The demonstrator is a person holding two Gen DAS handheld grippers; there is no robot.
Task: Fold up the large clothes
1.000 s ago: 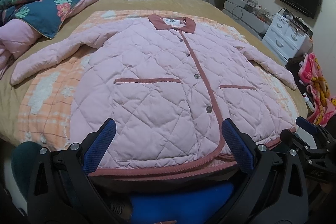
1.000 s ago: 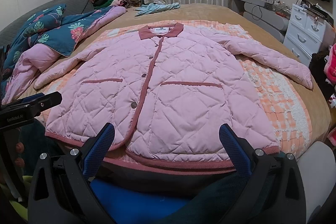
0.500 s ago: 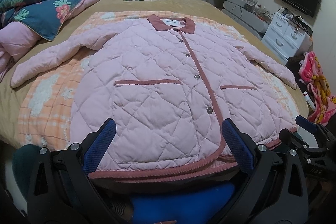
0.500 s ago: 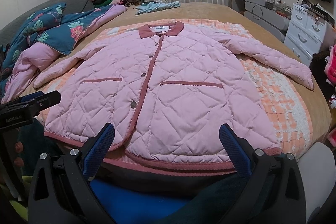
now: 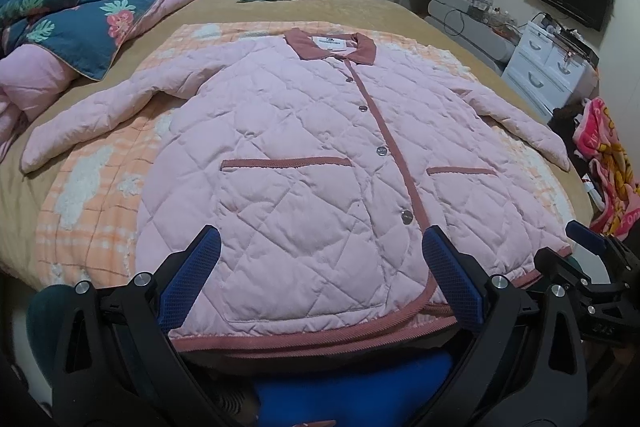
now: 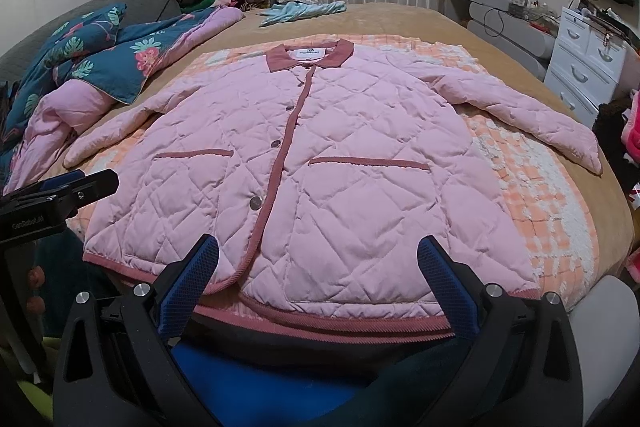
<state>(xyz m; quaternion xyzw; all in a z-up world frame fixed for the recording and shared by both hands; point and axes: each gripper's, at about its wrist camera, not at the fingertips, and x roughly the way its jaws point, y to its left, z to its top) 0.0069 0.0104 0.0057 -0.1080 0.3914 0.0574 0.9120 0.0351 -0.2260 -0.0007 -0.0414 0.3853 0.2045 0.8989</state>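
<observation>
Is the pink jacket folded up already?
No, the jacket lies flat on the bed with both sleeves spread out.

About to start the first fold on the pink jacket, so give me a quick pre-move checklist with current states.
1. Pink jacket lies flat, front up, buttoned: ok.
2. Both sleeves spread outward, left sleeve, right sleeve: ok.
3. Left gripper open, holding nothing: ok.
4. Right gripper open, holding nothing: ok.
5. Nothing lying on the jacket: ok.
6. Hem at the bed edge, whether it overhangs: cannot tell.
</observation>
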